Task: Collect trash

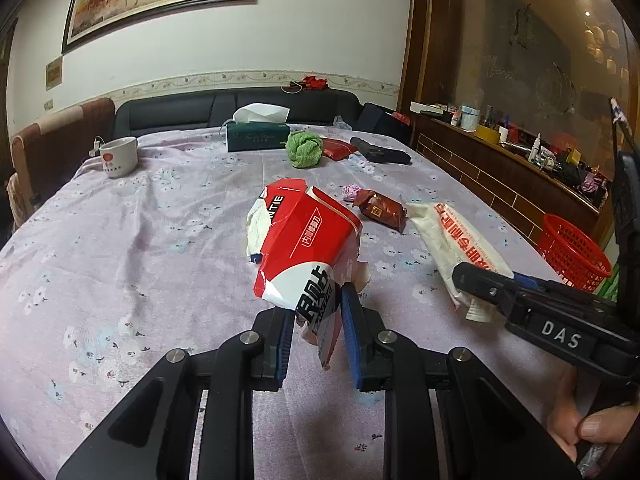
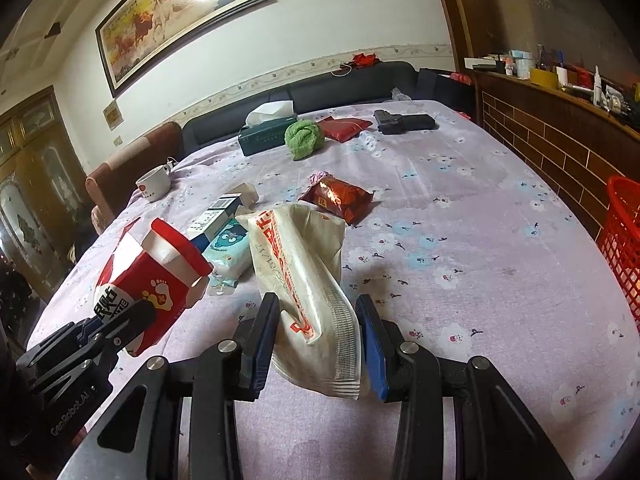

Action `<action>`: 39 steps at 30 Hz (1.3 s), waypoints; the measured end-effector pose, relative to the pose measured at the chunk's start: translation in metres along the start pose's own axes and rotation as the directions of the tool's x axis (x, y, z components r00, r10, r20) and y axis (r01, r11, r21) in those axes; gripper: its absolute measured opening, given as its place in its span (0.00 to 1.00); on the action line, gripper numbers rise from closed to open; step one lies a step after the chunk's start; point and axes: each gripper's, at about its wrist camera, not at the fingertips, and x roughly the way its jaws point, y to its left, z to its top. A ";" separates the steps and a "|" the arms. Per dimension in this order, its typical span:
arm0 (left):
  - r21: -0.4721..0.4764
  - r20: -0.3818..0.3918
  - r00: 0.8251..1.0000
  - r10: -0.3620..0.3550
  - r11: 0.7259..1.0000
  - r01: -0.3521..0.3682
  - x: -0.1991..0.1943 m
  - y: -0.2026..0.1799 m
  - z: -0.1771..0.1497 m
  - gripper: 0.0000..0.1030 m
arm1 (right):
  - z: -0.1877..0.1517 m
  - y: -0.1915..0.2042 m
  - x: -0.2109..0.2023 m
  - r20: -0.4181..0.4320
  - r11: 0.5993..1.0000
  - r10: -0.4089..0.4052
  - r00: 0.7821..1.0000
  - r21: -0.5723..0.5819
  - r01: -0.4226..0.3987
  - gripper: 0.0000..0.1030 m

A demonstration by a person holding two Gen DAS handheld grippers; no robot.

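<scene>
Left hand-held gripper (image 1: 318, 320) clenched on red-white carton (image 1: 304, 248) — right hand-held gripper (image 2: 318, 328), "DAS"-marked, on white wrapper (image 2: 308, 280).

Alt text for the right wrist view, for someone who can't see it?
The right tool grips a white wrapper above a floral tablecloth. At left, the left tool holds a red carton; a brown packet lies ahead, a red basket at right.

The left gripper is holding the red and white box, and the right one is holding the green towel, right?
Not quite. The left gripper does hold the red and white box, but the right gripper holds the cream wrapper, as the right wrist view shows. The green towel lies farther back.
</scene>
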 end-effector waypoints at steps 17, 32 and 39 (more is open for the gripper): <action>0.045 0.024 1.000 0.007 0.999 -0.008 -0.023 -0.019 0.001 0.21 | 0.002 -0.002 -0.033 0.048 1.000 0.019 0.999 0.011 -0.020 0.41; 0.081 0.087 0.996 0.012 0.997 -0.019 -0.063 -0.033 0.001 0.22 | 0.000 -0.002 -0.074 0.118 0.999 0.033 0.992 0.012 -0.035 0.41; 0.068 0.071 0.997 0.015 0.997 -0.020 -0.057 -0.027 0.002 0.22 | 0.002 -0.003 -0.085 0.137 0.999 0.040 0.990 0.025 -0.044 0.41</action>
